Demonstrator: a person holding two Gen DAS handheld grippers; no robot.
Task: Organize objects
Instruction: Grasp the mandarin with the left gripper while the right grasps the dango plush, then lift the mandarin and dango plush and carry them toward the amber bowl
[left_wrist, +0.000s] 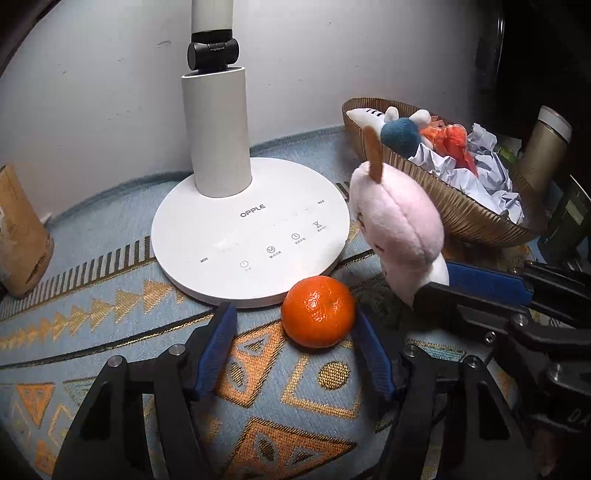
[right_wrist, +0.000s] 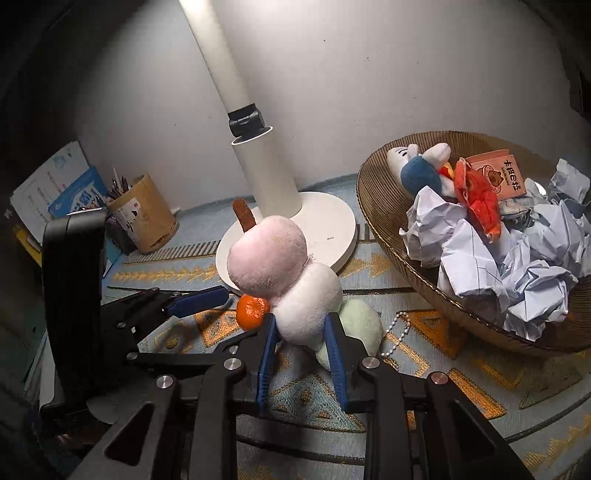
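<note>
The right tool (right_wrist: 301, 332) is seen clamped on the white part of a pink plush toy (right_wrist: 284, 273), which is held raised just in front of the lamp base (left_wrist: 251, 229). The left tool (left_wrist: 291, 332) is spread around an orange (left_wrist: 318, 312), one blue pad (left_wrist: 369, 347) touching it, the other apart. Right of the lamp base, a woven basket (right_wrist: 376, 192) of crumpled paper (right_wrist: 498, 258) and toys is set on the patterned desk (left_wrist: 110, 332).
</note>
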